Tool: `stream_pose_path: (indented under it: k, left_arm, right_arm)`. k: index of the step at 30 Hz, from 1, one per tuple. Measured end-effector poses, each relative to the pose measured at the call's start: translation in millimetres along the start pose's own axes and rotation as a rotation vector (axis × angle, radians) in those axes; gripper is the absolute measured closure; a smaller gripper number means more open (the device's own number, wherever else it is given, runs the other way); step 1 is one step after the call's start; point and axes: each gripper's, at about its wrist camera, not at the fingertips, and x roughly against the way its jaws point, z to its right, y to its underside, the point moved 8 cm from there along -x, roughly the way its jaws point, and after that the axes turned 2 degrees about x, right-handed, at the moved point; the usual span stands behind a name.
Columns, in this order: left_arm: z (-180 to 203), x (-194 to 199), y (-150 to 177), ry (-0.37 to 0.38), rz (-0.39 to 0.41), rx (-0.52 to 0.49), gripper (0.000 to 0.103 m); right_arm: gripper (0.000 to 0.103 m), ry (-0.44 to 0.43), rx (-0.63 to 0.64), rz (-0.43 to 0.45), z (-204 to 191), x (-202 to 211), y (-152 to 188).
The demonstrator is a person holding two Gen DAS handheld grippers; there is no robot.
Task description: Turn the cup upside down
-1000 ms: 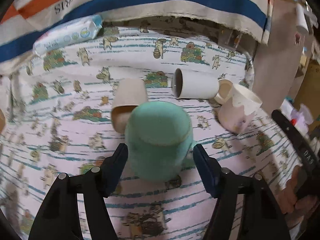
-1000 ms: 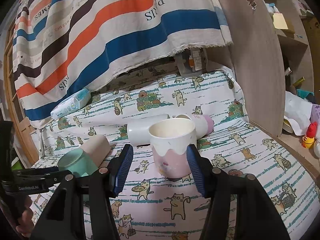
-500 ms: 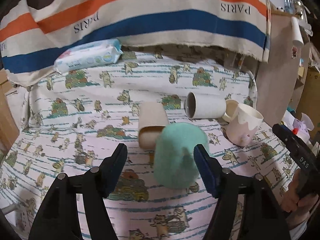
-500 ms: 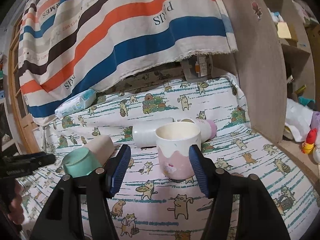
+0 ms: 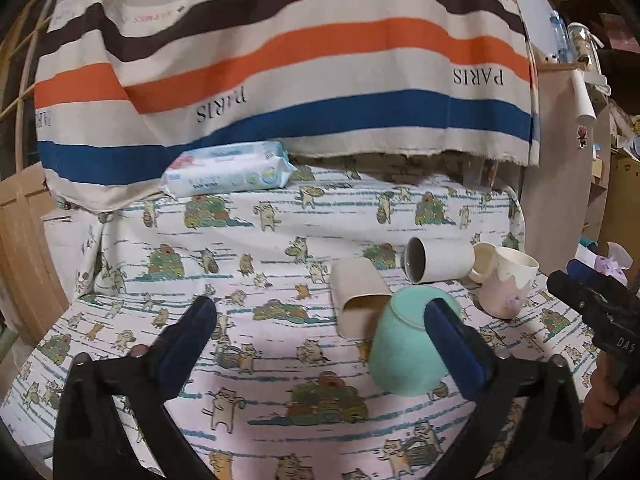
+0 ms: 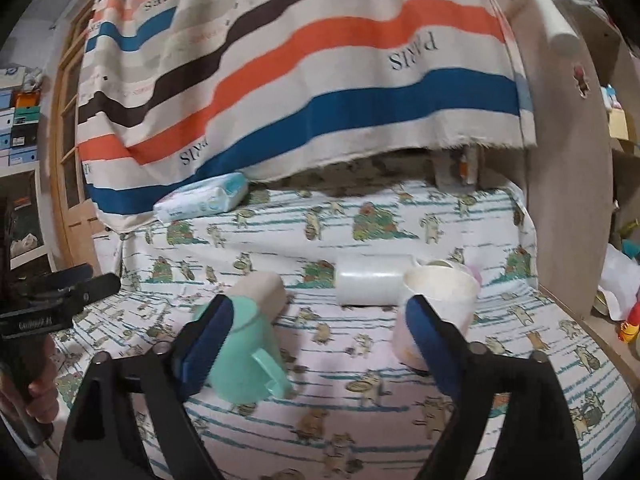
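holding my left gripper [image 5: 320, 332] wide and empty, i judge the mint-green plastic handled cup [image 5: 412, 344] done, mouth-down on the cat-print cloth [image 5: 260, 248], while my right gripper [image 6: 320, 336], wide, nears the upright cream-and-pink mug [image 6: 440, 300], not yet flipped.

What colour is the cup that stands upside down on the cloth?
Mint green: the upside-down cup shows best in the left wrist view.

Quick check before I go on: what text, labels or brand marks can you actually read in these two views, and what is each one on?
"PARIS": upside down, printed repeatedly on the striped hanging cloth.
"RMES": partial upside-down word on the same cloth.
"DAS": partial, on the right gripper body.
Blue-white wet wipes pack: print too blurred.
Left gripper body label: unreadable.
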Motion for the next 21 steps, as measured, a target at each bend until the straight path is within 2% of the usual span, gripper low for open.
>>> stream_pose_path:
  k: [1, 2, 7, 12, 15, 18, 21]
  left_arm:
    - [-3, 0, 1, 0.0, 0.0, 0.003, 0.0]
    - [-6, 0, 3, 0.0, -0.004, 0.008, 0.0]
    - [-21, -4, 11, 0.007, -0.022, 0.039, 0.0]
    - [-22, -5, 20, -0.006, 0.014, 0.016, 0.0]
    - [-19, -5, 25, -0.029, 0.044, -0.019, 0.0]
    - [-13, -5, 28, -0.005, 0.074, -0.042, 0.0]
    - [-6, -12, 32, 0.059, 0.037, -0.045, 0.0]
  right_arm:
    - [0.001, 0.003, -0.005, 0.007, -3, -1, 0]
    - [0.001, 0.009, -0.012, 0.021, -5, -1, -1]
    - [0.0, 0.019, -0.01, 0.058, -11, 0, -2]
    - [0.0, 0.057, 0.035, 0.015, -20, -11, 5]
    - [0.0, 0.051, 0.036, -0.004, -22, -17, 11]
    - [0.0, 0.043, 0.017, -0.026, -21, -23, 17]
    - [0.0, 0.071, 0.016, -0.05, -17, -29, 21]
